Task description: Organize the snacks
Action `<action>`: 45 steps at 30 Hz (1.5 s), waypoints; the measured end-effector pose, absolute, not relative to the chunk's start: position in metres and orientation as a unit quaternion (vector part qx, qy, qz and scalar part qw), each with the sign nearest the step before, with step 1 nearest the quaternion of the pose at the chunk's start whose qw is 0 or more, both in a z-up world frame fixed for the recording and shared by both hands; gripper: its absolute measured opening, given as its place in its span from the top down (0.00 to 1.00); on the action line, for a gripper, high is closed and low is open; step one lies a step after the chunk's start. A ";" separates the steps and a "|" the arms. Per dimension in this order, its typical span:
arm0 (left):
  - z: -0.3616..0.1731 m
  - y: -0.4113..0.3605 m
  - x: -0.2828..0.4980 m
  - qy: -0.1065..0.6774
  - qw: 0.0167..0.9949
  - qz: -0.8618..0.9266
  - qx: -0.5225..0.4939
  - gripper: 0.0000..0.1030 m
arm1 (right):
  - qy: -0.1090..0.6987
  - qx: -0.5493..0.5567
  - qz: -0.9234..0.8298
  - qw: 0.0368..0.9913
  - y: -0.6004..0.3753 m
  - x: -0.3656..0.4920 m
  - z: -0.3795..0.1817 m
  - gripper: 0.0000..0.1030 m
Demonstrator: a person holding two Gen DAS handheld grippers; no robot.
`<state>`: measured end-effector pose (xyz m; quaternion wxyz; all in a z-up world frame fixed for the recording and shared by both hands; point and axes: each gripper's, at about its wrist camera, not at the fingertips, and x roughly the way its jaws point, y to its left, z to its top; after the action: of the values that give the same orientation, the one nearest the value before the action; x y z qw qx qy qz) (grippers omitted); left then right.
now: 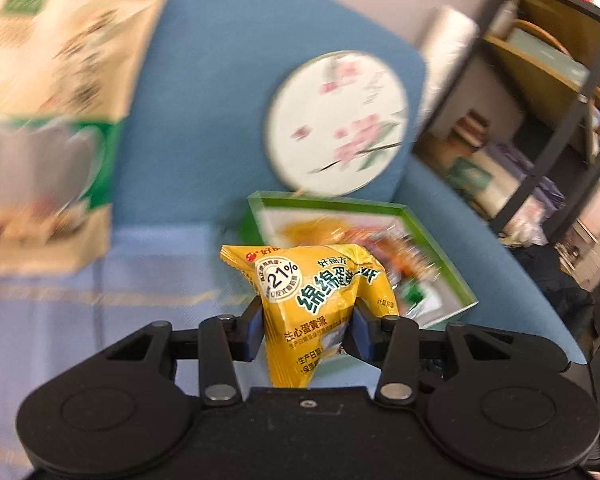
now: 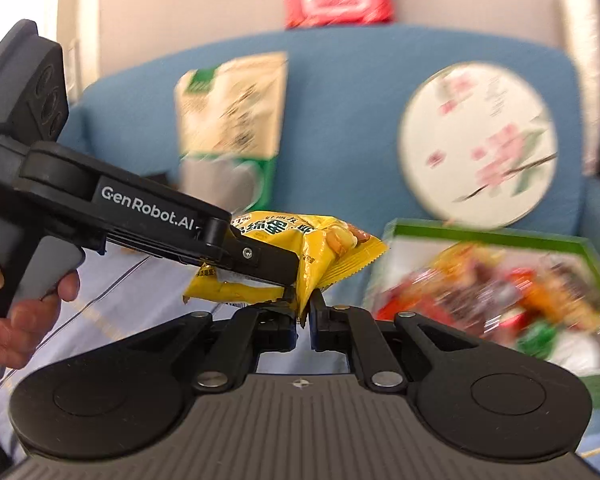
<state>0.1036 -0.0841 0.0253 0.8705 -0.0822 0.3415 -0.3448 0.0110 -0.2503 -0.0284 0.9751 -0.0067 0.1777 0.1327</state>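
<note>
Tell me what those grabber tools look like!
Both grippers are mostly black. The left gripper has a grey pistol handle, white "GenRobot.AI" lettering and blue finger pads. The right gripper has two round black discs, silver rivets and a ribbed grey top. A bare hand shows, no sleeve visible.

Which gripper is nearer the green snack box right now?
Right. The right gripper sits just beside the green snack box, pinching the yellow pie packet; the left gripper grips the packet from farther left.
</note>
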 end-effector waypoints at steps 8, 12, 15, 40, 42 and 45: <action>0.035 -0.150 0.139 0.321 0.861 -0.388 -0.076 0.55 | 0.152 0.012 0.062 0.986 -0.312 0.030 -0.013 0.89; 0.034 -0.164 0.158 0.321 0.857 -0.395 -0.084 0.55 | 0.146 0.007 0.041 0.988 -0.321 0.045 -0.013 0.89; 0.034 -0.171 0.173 0.323 0.855 -0.396 -0.085 0.54 | 0.143 0.008 0.032 0.989 -0.327 0.056 -0.013 0.89; 0.032 -0.122 0.115 0.314 0.904 -0.285 -0.046 0.00 | 0.159 -0.058 0.004 0.986 -0.301 0.016 -0.025 0.00; 0.032 -0.118 0.097 0.320 0.904 -0.279 -0.040 0.00 | 0.171 -0.048 -0.008 0.984 -0.300 -0.001 -0.025 0.00; 0.027 -0.113 0.075 0.327 0.905 -0.267 -0.047 0.00 | 0.186 -0.020 -0.022 0.982 -0.303 -0.027 -0.028 0.00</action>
<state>0.0745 -0.1133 0.0271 0.9055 -0.0474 0.3265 -0.2669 -0.0266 -0.3033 -0.0283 0.9821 -0.0201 0.1861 -0.0221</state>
